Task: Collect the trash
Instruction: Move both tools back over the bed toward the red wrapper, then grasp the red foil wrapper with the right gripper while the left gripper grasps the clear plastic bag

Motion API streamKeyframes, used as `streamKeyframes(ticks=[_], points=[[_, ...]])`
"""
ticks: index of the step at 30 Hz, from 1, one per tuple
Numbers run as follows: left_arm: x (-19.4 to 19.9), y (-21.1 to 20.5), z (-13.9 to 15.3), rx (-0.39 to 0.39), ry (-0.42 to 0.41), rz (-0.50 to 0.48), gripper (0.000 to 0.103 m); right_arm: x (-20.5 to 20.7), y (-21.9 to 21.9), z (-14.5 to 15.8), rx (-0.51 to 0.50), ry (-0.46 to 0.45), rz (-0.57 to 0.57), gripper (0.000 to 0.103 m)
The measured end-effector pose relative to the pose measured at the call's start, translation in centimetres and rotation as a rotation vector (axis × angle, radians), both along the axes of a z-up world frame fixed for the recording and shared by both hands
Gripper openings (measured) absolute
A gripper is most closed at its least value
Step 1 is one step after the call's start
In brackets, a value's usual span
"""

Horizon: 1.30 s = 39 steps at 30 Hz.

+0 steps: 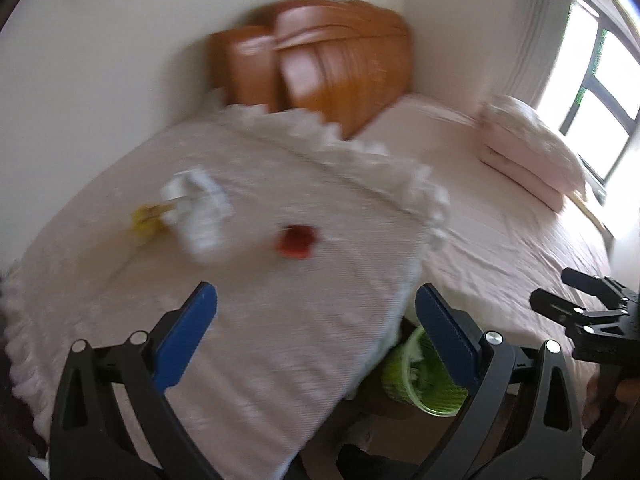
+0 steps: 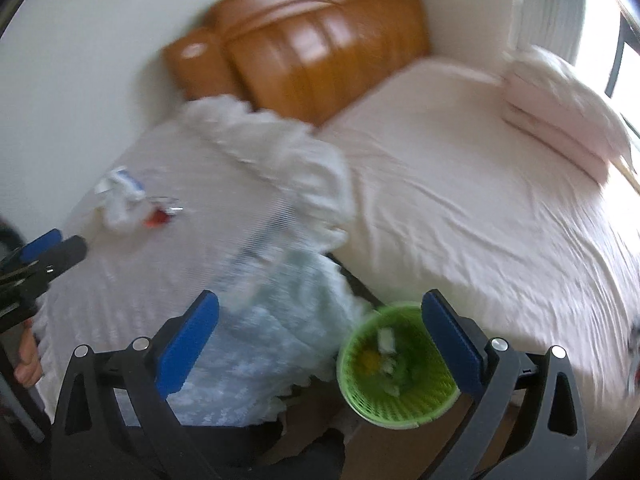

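Note:
On a table draped in a white lacy cloth (image 1: 280, 320) lies trash: a yellow scrap (image 1: 145, 220), a crumpled white wad (image 1: 200, 212) and a red scrap (image 1: 296, 241). My left gripper (image 1: 316, 312) hovers over the table's near side, open and holding nothing. On the floor between table and bed stands a green mesh basket (image 2: 396, 368) with white and yellow scraps inside. My right gripper (image 2: 320, 324) is above the basket, open and empty. The white wad (image 2: 120, 196) and red scrap (image 2: 160, 216) also show in the right wrist view. Both views are motion-blurred.
A bed with a pink sheet (image 2: 460, 200) fills the right side, with a wooden headboard (image 2: 312, 52) against the wall and a folded pink quilt (image 2: 560, 112) near the window. A hand (image 2: 26, 364) holds the left gripper (image 2: 60, 247). The right gripper (image 1: 554, 288) shows at the right edge.

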<state>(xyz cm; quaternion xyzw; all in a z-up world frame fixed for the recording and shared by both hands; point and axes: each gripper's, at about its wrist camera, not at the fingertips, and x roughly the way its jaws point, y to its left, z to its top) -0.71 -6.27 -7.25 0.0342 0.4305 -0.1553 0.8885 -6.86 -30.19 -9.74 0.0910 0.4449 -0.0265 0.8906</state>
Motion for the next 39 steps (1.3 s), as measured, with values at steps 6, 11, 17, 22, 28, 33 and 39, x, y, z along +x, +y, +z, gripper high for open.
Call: streamKeyframes(ticks=[6, 11, 17, 22, 28, 33, 39], points=[[0.5, 5.6, -0.4, -0.016, 0.015, 0.147, 0.095, 4.3, 5.8, -0.2, -0.008, -0.010, 0.194, 0.100], [0.9, 7.9, -1.1, -0.040, 0.037, 0.200, 0.095, 9.4, 10.9, -2.0, -0.082, 0.001, 0.373, 0.100], [1.9, 8.8, -2.1, -0.040, 0.056, 0.236, 0.095, 14.2, 16.0, -4.9, -0.234, 0.018, 0.536, 0.100], [4.4, 8.9, -3.8, -0.059, 0.095, 0.259, 0.095, 17.9, 18.0, -7.4, -0.270, 0.083, 0.599, 0.095], [7.2, 8.5, -5.5, -0.071, 0.125, 0.278, 0.095, 20.1, 17.7, -8.7, -0.215, 0.151, 0.615, 0.062], [8.9, 7.8, -6.4, -0.091, 0.146, 0.288, 0.095, 20.4, 16.8, -8.5, -0.143, 0.157, 0.596, 0.046], [12.0, 6.4, -8.0, -0.099, 0.167, 0.315, 0.095, 20.1, 15.3, -7.9, -0.072, 0.152, 0.566, 0.037]])
